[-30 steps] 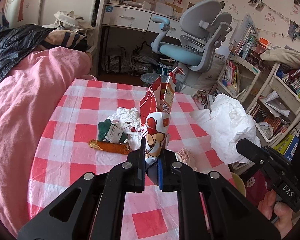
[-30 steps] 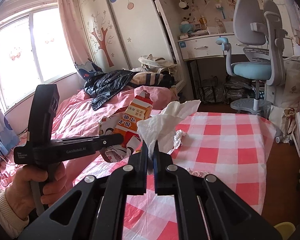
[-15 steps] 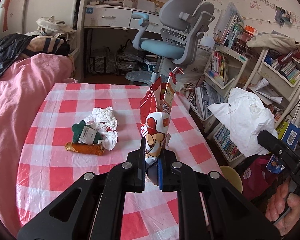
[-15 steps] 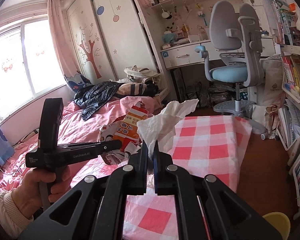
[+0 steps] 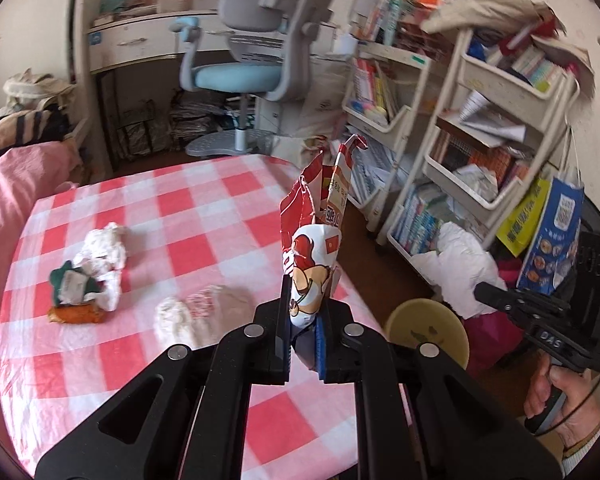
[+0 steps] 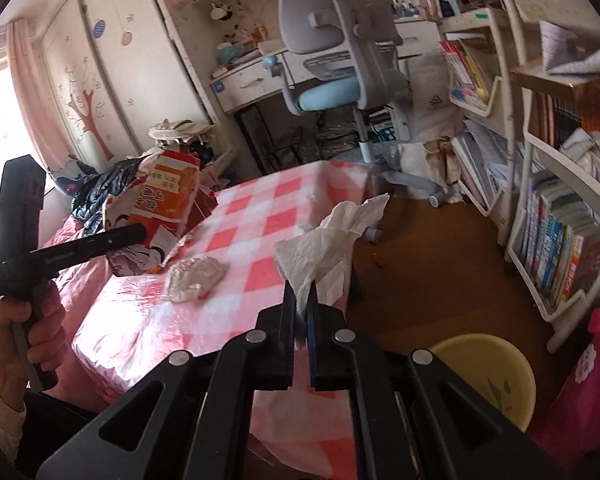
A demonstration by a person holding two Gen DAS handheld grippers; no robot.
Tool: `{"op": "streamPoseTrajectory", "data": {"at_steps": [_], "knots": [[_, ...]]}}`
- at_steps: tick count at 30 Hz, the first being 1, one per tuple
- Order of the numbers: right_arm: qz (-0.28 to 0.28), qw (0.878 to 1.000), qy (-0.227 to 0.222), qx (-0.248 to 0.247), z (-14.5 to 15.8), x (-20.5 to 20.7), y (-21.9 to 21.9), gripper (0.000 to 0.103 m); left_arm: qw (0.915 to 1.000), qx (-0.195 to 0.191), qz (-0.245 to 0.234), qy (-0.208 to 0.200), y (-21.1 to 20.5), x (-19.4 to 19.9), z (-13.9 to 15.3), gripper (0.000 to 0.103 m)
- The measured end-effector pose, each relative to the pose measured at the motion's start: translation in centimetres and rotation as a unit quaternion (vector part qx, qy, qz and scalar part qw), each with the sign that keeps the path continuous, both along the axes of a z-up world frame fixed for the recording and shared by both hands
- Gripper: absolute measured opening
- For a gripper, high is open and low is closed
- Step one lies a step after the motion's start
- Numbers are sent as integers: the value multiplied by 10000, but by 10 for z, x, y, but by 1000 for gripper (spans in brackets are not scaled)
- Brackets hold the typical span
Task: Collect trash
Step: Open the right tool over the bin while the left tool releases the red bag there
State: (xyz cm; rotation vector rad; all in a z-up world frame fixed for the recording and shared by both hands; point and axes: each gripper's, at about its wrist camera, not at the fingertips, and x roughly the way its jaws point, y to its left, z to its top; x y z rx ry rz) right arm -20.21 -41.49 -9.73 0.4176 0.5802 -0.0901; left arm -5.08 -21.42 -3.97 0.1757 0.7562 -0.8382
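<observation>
Snack wrapper [image 5: 314, 264] pinched in left tool [image 5: 305, 344], past table edge [image 5: 364, 300], bin [image 5: 428, 330] seemingly near

Yellow bin [image 6: 485, 376] partly behind right tool [image 6: 302, 312]

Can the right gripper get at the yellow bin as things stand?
Probably yes. The right gripper, shut on a tissue, is past the table edge, and the yellow bin sits open on the floor just below-right with nothing between.
</observation>
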Motion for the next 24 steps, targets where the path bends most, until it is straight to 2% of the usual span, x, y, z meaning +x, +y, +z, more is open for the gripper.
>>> {"op": "streamPoseTrajectory", "data": {"at_steps": [9,17,18,19,21,22,23,24], "knots": [[-486,9969,485,387,-56,-27,-47,6,9977,362,-567,103,-77,-29,-28,9],[-655,9914,1012,518,-100,-37,-81,7,9902,624,-1152,479,-171,-56,-71,9],[-690,9897,1134,528,-105,-38,-85,15,9880,691,-1251,589,-183,-61,-80,9],[-735,9882,1227,545,-109,-41,-88,31,9852,783,-1355,705,-193,-64,-91,9],[-887,9860,1308,525,-112,-50,-93,49,9793,955,-1506,961,-211,-72,-112,11],[-948,9858,1296,487,-110,-54,-94,49,9771,1034,-1535,1050,-216,-75,-119,14],[-990,9857,1283,461,-107,-58,-95,49,9754,1113,-1563,1083,-220,-79,-124,23],[-1032,9861,1233,428,-102,-60,-97,49,9758,1161,-1547,1019,-220,-81,-124,37]]}}
